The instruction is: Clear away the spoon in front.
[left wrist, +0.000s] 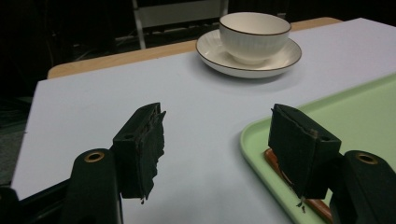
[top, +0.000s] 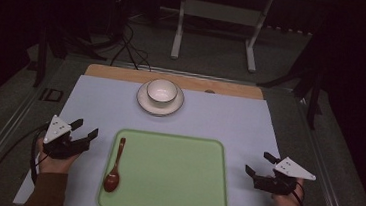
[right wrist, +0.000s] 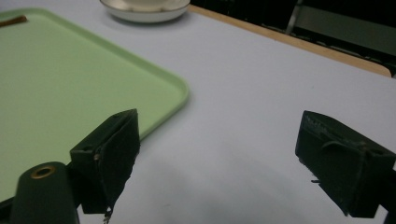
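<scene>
Covering most of the worktop (top: 100, 106) is a pale sheet that leaves a strip of wood bare along the far edge. Next in size, a green tray (top: 175, 172) lies at the middle of the near edge, its left rim showing in the left gripper view (left wrist: 252, 135) and its far right corner in the right gripper view (right wrist: 177, 93). A white saucer (top: 143, 102) sits at the middle of the far edge, beyond the tray and apart from it, with a white bowl (top: 162, 91) standing upright on it. A brown spoon (top: 114, 170) lies inside the tray along its left side, bowl end toward the near edge. The left gripper (top: 84, 129) rests by the worktop's left edge, jaws spread wide and holding nothing. The right gripper (top: 258, 164) sits by the right edge, likewise wide apart and empty.
</scene>
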Motion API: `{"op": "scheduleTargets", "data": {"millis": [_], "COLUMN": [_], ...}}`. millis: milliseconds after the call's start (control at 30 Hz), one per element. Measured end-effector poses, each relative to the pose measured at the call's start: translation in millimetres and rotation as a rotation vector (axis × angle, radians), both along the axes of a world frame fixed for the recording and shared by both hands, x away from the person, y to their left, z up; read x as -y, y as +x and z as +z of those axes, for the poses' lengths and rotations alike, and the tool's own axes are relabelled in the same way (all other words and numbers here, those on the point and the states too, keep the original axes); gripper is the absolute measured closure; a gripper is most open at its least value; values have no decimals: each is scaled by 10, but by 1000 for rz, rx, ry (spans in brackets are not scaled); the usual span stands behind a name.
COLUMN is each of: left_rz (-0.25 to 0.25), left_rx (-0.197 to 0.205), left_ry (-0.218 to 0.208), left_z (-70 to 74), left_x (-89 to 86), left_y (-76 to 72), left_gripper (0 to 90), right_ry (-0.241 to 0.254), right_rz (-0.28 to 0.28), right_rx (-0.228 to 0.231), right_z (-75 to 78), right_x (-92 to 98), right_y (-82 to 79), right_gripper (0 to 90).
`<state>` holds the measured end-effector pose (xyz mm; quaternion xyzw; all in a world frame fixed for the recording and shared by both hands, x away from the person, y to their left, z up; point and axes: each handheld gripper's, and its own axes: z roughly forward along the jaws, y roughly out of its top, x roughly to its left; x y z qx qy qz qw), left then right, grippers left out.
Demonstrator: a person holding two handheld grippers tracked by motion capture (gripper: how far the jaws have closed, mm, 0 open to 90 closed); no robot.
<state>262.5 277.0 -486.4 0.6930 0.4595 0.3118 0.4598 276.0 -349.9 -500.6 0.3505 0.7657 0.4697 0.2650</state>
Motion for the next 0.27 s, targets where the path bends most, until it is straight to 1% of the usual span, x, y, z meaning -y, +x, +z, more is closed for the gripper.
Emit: {"op": "scheduleTargets", "data": {"millis": [100, 267], "left_rz": [14, 32], "left_rx": [8, 13], "left_ry": [-3, -12], "left_z": [-3, -11], "left_x": [-40, -90], "left_y": [-1, 5], "left_gripper": [350, 349], "right_ry": [20, 30], "right_rz": [1, -4], "right_rx": [13, 18], "right_z": [12, 16], "right_x": [23, 39], "right_y": [-6, -7], "right_gripper": [135, 135]}}
